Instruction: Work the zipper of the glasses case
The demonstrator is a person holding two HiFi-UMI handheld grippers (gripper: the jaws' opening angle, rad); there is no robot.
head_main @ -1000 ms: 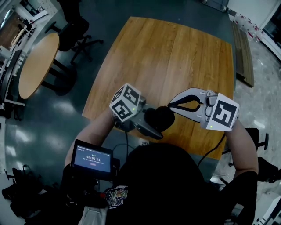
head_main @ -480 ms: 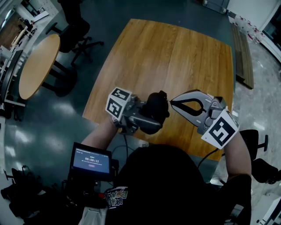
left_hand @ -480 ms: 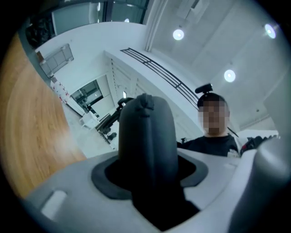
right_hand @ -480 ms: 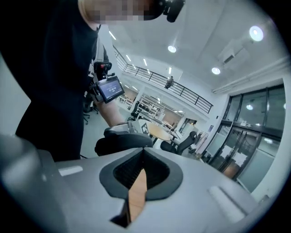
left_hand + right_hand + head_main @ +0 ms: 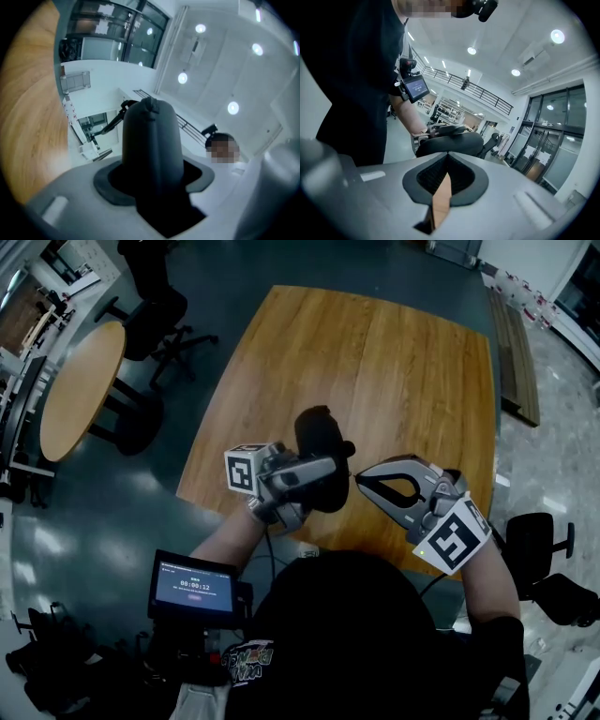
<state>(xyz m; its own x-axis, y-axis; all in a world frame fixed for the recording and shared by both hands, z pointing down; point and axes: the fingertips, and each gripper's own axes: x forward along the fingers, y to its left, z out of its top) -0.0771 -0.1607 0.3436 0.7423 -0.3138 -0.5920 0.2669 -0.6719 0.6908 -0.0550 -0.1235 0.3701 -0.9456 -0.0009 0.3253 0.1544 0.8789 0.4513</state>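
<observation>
**Case held up in the left jaws, right jaws pinched shut at its edge**

From the head view, the left gripper (image 5: 311, 476) is clasping the glasses case (image 5: 319, 439) and holding it up over the near edge of the table (image 5: 394, 362). The case is a black, rounded, matte pod. The table is warm wood with a long grain. The right gripper (image 5: 359, 481) is pointing in from the right, its tips just at the case's side. A small nub is showing at the case's right edge. It may be the zipper pull, but it is too small to be sure.

In the left gripper view, the jaws are standing wide and pressing on the case (image 5: 151, 140), which is rising between them like a dark, smooth dome. A faint ridge is crossing its crown, and I take that for the zipper line.

In the right gripper view, the jaws are clenched together with only a sliver of wood showing through the slit. The case (image 5: 450, 144) is lying just beyond the tips. I am seeing nothing caught between them.

To my eye the step in hand is getting hold of the pull. The next move is calling for a firm left-hand hold while the right takes the pull and draws it round the curved seam.
</observation>
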